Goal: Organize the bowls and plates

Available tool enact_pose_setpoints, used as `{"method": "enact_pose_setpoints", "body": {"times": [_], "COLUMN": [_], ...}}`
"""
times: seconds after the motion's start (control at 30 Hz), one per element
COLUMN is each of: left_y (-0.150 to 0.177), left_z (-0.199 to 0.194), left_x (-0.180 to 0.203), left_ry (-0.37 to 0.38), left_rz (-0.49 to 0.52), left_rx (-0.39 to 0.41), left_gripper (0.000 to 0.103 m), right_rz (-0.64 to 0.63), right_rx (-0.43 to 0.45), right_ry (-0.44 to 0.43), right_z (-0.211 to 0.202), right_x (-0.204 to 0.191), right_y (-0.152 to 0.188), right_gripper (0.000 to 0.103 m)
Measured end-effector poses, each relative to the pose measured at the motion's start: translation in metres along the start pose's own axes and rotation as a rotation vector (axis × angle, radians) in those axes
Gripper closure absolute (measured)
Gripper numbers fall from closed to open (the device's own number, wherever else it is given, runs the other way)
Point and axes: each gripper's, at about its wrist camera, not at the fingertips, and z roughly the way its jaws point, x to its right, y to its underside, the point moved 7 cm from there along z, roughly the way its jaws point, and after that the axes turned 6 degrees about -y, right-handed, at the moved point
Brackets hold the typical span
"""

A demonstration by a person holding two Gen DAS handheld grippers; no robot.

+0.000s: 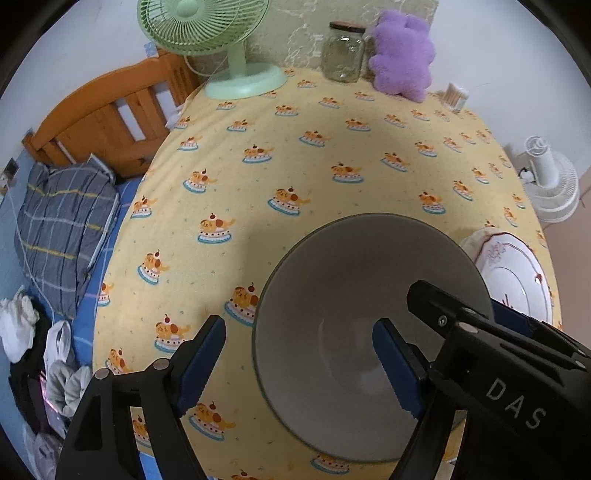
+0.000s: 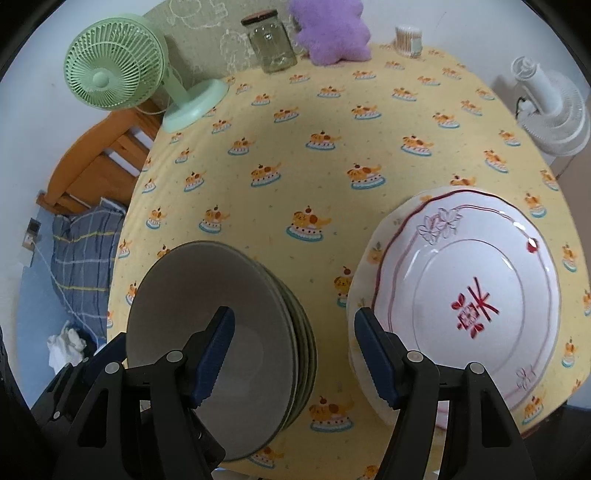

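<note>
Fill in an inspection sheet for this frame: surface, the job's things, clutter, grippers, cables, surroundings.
Surface: table under a yellow cloth printed with cartoon dogs on cakes.
Job's things: stack of grey bowls nested at the near edge; stack of white plates with red trim beside it, apart from the bowls.
Clutter: green desk fan, glass jar, purple plush toy and cotton swab tub along the far edge.
Grippers: left gripper open, straddling the top bowl's rim without pressing it; right gripper open over the gap between the stacks, holding nothing.
Cables: thin cord near the green fan.
Surroundings: wooden bed frame, plaid pillow, white floor fan.
</note>
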Motion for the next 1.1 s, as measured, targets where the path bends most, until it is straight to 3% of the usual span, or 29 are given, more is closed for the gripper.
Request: {"method": "enact_pose_setpoints", "body": {"times": [0.2,0.37,0.47,0.53,0.73,1.1], "left_y": [-0.001,0.005,0.007,0.007,0.004,0.008], "left_z": [0.01,0.017,0.019,0.021,0.026,0.036], "left_x": [0.0,0.0,0.001,0.002,0.002,0.006], "left_ry": [-0.062,-0.1,-0.095,-0.086,-0.021,0.172], "left_rz": [-0.047,-0.052,-0.05,-0.041,0.001,0.045], "left_rx": [-0.044,-0.078,-0.093,-0.097,-0.095,-0.094], "left_gripper": [0.02,0.02,0.02,0.02,0.02,0.021], "right_rz": [-0.038,-0.077,-0.089,-0.105,-0.085,-0.008], "right_rx": [-0.057,-0.112,-0.133,-0.139,-0.129,-0.102], "right_ry": [-0.043,-0.073,-0.09,-0.099,-0.07,0.083], "right_z": [0.018,0.031,0.036,0.037,0.036,0.03], "right_x": [0.0,-0.005,-0.008,-0.012,-0.013,-0.008], "right_y": [-0.009,-0.006,-0.003,-0.001,0.0,0.009], "right_gripper": [0.034,0.049,0.051,0.059,0.059,0.058]}}
